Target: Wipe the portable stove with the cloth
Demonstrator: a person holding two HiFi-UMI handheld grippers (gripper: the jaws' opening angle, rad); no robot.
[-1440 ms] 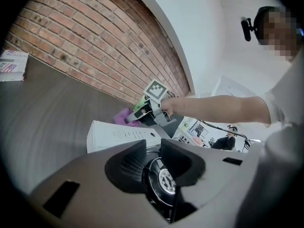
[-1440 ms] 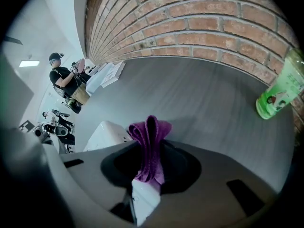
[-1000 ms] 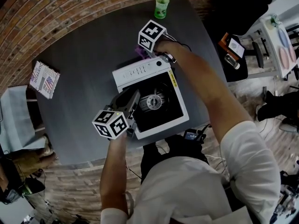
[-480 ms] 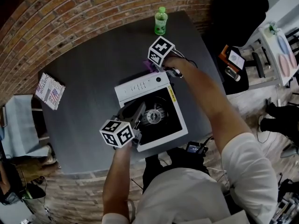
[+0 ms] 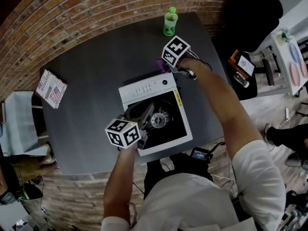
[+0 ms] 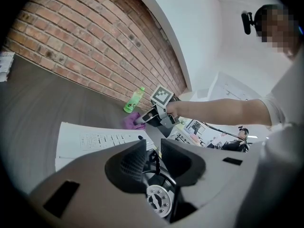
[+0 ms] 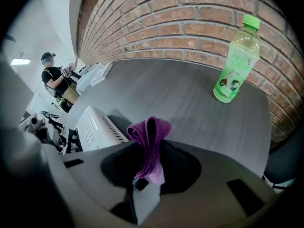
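The purple microfibre cloth (image 7: 149, 129) is pinched as a folded loop between the closed jaws of the right gripper (image 7: 148, 167), its bunched end sticking out past the tips. It hangs just beyond the far edge of the white portable gas stove with a black cooking well (image 5: 169, 110), on the control-panel side and above the dark grey table (image 5: 96, 61). To start wiping, the cloth has to come back toward the person and slightly left onto the panel. The right hand is plainly the nearer one.

The left gripper (image 6: 153, 148) hovers over the near-left part of the stove, jaws narrowly apart, with only the burner's black pan support showing in the gap. A green plastic bottle (image 5: 170, 21) stands farther back.
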